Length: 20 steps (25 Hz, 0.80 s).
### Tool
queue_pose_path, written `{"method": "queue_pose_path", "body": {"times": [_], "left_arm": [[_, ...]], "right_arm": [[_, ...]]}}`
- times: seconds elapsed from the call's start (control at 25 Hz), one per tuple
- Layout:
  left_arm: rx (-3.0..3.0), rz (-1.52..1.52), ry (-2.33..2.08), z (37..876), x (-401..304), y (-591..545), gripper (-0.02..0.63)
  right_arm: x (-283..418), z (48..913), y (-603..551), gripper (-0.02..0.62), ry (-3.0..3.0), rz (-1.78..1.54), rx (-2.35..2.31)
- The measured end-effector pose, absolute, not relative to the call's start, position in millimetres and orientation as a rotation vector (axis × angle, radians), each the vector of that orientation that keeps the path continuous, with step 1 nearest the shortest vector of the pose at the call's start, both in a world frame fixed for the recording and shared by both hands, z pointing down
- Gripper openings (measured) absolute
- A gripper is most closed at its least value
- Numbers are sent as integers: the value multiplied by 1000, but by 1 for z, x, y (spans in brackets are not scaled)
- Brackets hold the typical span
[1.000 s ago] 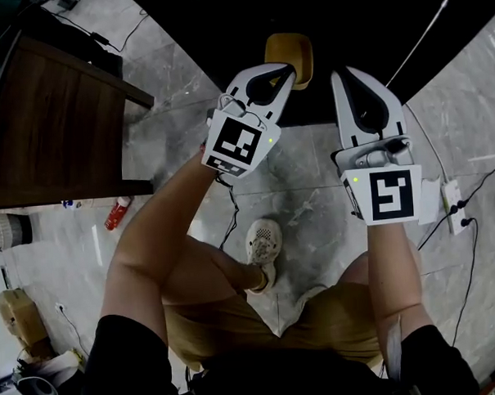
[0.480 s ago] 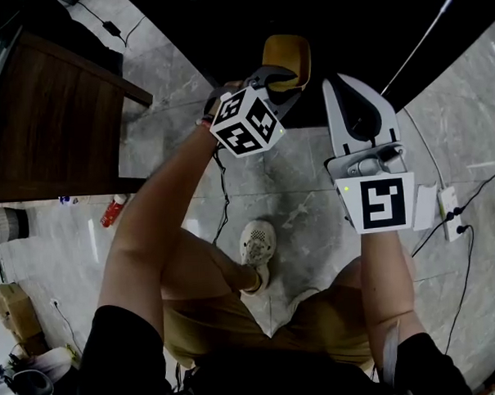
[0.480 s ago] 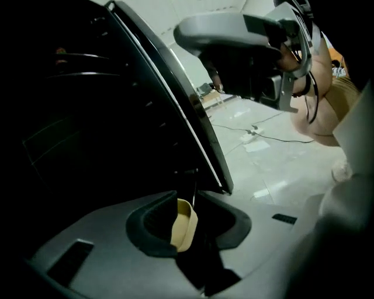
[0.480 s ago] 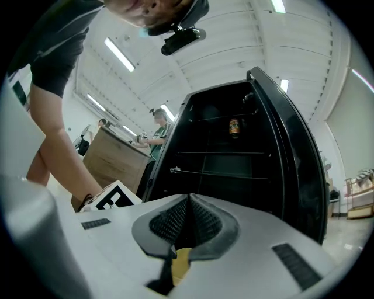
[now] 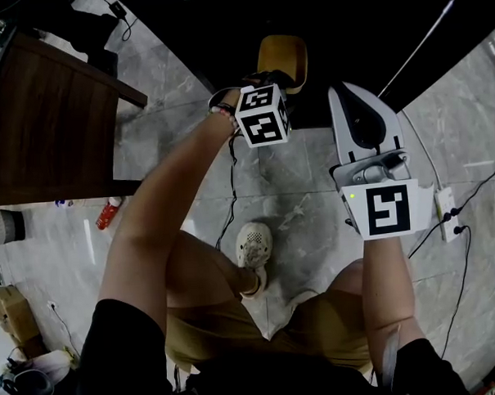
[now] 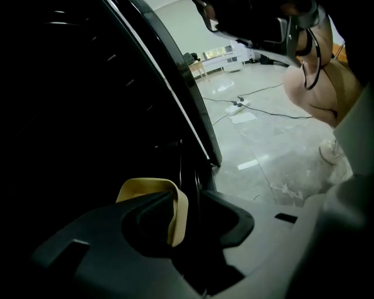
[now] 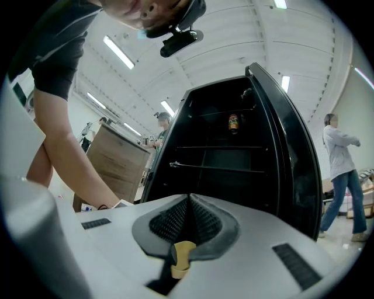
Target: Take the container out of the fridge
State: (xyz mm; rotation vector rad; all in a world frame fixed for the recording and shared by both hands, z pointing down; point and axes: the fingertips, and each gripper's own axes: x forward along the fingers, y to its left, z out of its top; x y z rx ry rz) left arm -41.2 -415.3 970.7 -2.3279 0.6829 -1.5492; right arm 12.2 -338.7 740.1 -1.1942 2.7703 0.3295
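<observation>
Though a small can (image 7: 233, 122) stands on an upper shelf of the black fridge (image 7: 234, 175) ahead of the right tool (image 7: 190, 198), its label is too small to read, and the only other print is the black-and-white square markers on each tool's cube. Tilted down at the fridge's bottom, the left tool (image 6: 188, 201) has just been opening its jaws. They stand wide, with the rim of the yellow round-cornered container (image 6: 179, 217) between them, beside the left jaw and clear of the right. The right tool's jaws are pressed together, empty.

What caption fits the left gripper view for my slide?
Left tongs, just opening, straddle the rim of the yellow container in the dark fridge.
</observation>
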Motion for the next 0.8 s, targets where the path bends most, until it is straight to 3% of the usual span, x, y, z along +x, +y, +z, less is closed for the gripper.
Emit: {"method": "queue_pose_path", "body": {"times": [0.44,0.6,0.8], "left_arm": [[-2246,-1683,637,1002,-45,-426,149],[-2206,-1688,625,1006,-45,-430,28],[-2275,-1664,604,999,-39,-426,25]], "right_arm": [[8,743,-332,37,2783,346,-1201],[14,746,-334,37,2789,361,-1222],[20,744,-340,37,2773,354,-1235]]}}
